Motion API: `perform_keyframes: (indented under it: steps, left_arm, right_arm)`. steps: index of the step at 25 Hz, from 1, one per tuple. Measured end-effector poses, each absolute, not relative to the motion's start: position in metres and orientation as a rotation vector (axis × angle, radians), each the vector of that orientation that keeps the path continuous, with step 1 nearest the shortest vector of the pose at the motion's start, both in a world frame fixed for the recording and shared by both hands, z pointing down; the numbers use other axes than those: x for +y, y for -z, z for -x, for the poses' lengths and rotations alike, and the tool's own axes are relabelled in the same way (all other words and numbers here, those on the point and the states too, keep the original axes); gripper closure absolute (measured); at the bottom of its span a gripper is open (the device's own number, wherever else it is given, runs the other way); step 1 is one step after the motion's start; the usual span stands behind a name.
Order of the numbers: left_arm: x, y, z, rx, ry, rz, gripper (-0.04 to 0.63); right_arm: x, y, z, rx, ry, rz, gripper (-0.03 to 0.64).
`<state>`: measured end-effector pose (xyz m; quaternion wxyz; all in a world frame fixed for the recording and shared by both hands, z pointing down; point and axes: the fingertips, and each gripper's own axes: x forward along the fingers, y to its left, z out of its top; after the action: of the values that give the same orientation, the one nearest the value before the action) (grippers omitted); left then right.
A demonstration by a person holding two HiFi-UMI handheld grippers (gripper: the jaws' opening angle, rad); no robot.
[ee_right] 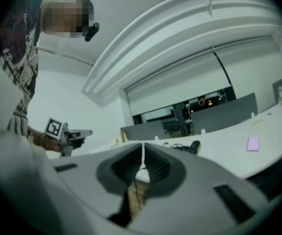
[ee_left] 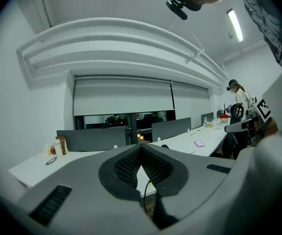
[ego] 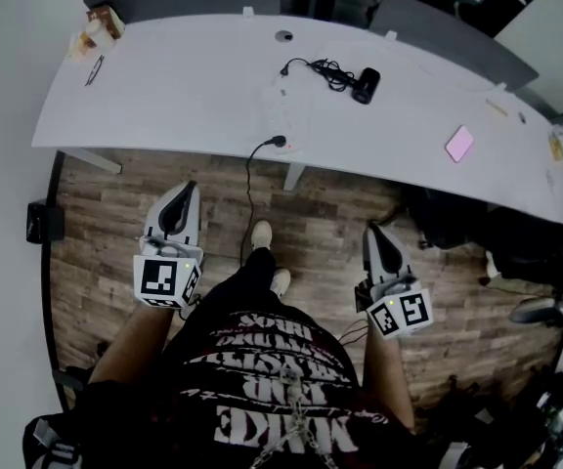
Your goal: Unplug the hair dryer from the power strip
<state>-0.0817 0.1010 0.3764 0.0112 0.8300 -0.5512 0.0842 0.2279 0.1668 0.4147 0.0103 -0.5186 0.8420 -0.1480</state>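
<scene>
From here it looks like the approach stage: left tongs (ego: 186, 190) and right tongs (ego: 372, 231), both closed and empty, hang well short of the power strip (ego: 281, 104) on the tabletop (ego: 184, 86). The hair dryer (ego: 365, 85) lies beside the strip. Next, one needs to open onto the plug (ego: 284, 70).

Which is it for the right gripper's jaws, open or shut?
Shut. In the right gripper view the right gripper shows its two jaws meeting along a thin line, nothing between them.
</scene>
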Motion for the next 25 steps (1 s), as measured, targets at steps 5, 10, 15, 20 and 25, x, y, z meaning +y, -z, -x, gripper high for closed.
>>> perform_keyframes:
  steps: [5,10,15,20,25]
  left_arm:
    - [0.076,-0.377,0.088,-1.728,-0.251,-2.585,0.572]
    - [0.046,-0.376,0.096,-1.736,-0.227,-2.580,0.572]
    - [0.015,-0.372,0.099,-1.744,-0.187,-2.579,0.572]
    - [-0.013,-0.363,0.104,-1.766,-0.141,-2.577,0.572]
    - [-0.035,-0.358,0.115,-1.792,-0.107,-2.568,0.572]
  right_arm:
    - [0.141,-0.411,-0.220,2.637,0.449,1.614,0.581]
    - [0.109,-0.403,-0.211,2.647,0.425,1.607,0.581]
    - [0.082,-0.397,-0.207,2.658,0.409,1.606,0.581]
    - [0.054,-0.386,-0.201,2.682,0.386,1.597,0.581]
    - [0.029,-0.375,-0.194,2.707,0.346,1.585,0.581]
